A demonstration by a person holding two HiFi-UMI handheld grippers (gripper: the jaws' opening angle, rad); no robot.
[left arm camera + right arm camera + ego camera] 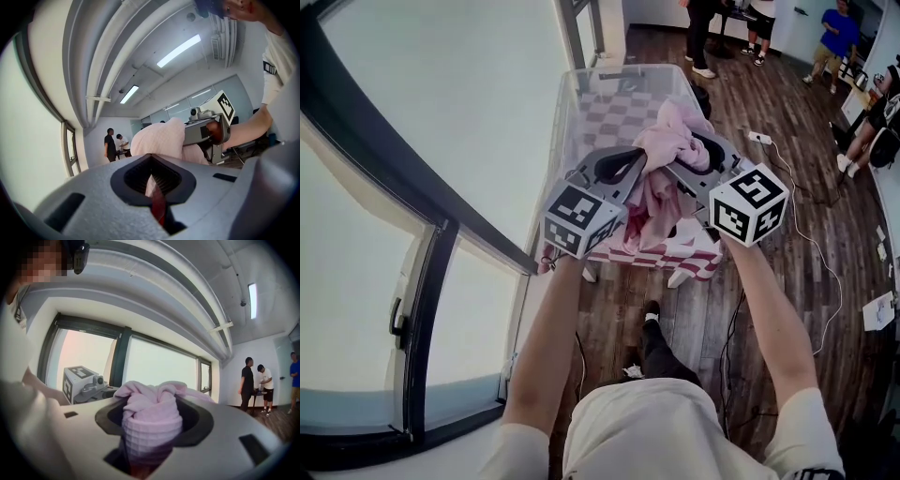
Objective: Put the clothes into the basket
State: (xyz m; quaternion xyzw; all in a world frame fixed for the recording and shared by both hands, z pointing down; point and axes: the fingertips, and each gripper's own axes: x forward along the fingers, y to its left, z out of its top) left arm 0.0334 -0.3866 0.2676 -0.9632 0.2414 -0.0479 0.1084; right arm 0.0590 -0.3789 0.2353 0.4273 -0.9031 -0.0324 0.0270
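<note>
I hold a pale pink waffle-knit garment bunched up between both grippers, above the near end of a clear plastic basket. My left gripper is shut on a thin fold of it. My right gripper is shut on a thick wad of the same cloth. A red-and-white checked cloth hangs below the grippers over the basket's near edge. More checked fabric lies inside the basket. In each gripper view the other gripper shows just beyond the pink bundle.
A large window with a dark frame runs along my left, close to the basket. Wooden floor lies to the right, with a white cable and papers. Several people stand at the far end of the room.
</note>
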